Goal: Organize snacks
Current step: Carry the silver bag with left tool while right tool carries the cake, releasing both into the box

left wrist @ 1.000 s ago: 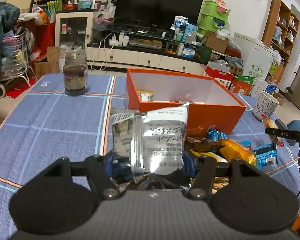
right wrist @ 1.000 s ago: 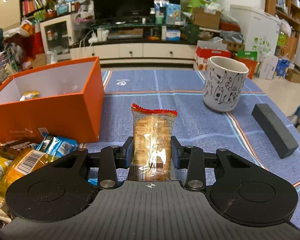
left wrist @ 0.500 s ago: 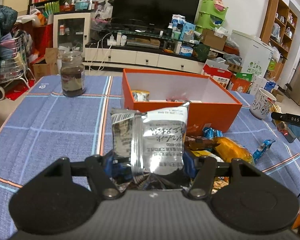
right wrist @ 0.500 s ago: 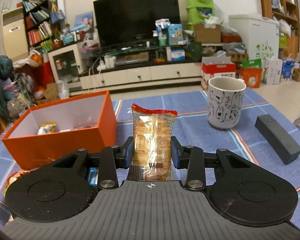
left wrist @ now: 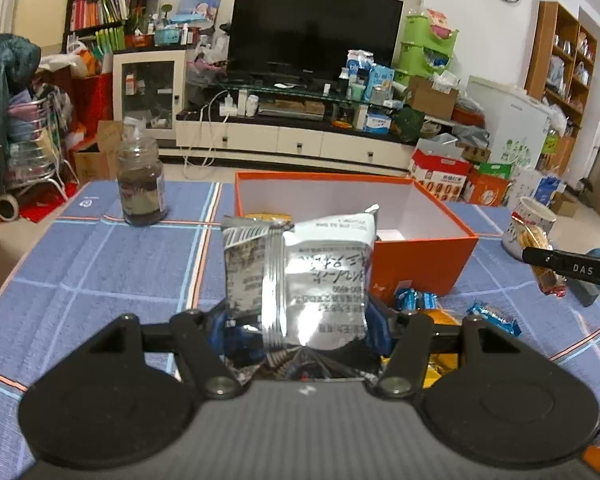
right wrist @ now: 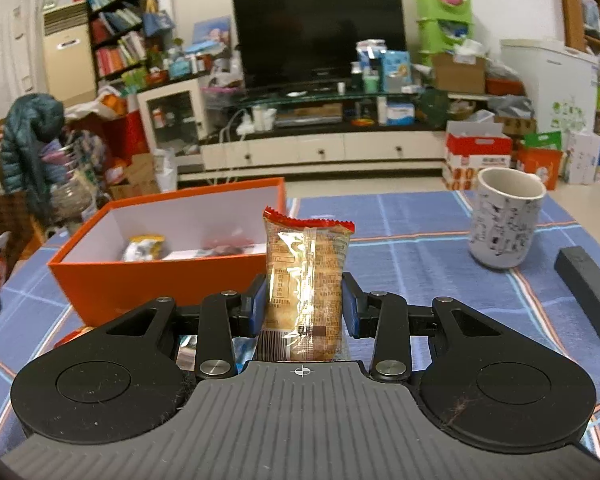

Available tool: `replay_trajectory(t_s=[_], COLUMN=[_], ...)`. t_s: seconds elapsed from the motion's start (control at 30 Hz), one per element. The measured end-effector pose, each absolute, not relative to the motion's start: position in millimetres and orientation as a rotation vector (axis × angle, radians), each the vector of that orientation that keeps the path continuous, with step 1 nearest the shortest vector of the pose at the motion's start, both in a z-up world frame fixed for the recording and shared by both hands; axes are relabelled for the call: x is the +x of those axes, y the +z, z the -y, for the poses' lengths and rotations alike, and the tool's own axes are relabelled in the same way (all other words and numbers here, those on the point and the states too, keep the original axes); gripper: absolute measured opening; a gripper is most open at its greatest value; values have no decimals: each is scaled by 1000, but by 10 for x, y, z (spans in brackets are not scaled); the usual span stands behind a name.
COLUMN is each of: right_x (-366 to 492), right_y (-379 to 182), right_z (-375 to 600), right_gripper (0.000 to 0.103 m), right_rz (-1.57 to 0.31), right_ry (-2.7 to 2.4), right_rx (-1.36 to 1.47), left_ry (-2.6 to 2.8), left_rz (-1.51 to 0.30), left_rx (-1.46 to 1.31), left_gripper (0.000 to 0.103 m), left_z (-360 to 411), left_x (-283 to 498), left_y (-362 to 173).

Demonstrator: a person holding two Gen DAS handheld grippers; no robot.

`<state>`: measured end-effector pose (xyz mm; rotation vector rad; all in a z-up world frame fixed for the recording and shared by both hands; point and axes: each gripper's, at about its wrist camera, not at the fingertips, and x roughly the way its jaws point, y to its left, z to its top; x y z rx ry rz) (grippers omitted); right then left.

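Left claw: our left gripper (left wrist: 300, 320) squeezes a silver snack bag (left wrist: 300, 276) and holds it up above the blue cloth (left wrist: 80, 264).
Right claw: our right gripper (right wrist: 305, 310) pinches a clear cracker pack (right wrist: 306, 280) with a red top, standing straight up.
Box: the orange box (right wrist: 140, 280) sits open on the cloth, with a few snacks inside.
Loose snacks: a blue wrapper (left wrist: 416, 300) lies just by the box.
Other things: we see a cup (right wrist: 504, 220), a dark jar (left wrist: 141, 188) and a black block (right wrist: 588, 292).
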<state>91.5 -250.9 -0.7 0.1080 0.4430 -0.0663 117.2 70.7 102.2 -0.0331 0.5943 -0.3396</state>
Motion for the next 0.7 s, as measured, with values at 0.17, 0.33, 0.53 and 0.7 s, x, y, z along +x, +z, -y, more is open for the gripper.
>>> replay_trajectory(t_s=[0.17,0.33,0.53,0.7], right_x=[920,929,994,1068], right_y=[-13,43,113,155], right_z=[2349,2227,2104,1964], right_gripper=[22,22,22,22], right_rz=[-449,-441,-434,-439], right_ry=[-39,-18,-12,8], right_rx=[92,87,95,91], left_ry=[-307,-233,-158,-152], left_rz=[-605,-569,-565,-581], left_rx=[-27,59,102,91], left_gripper=[61,61,61,62], left_z=[-614,-510,-426,-376], left_x=[1227,1293,1443,1490], left_y=[1005,1052,1070,1041])
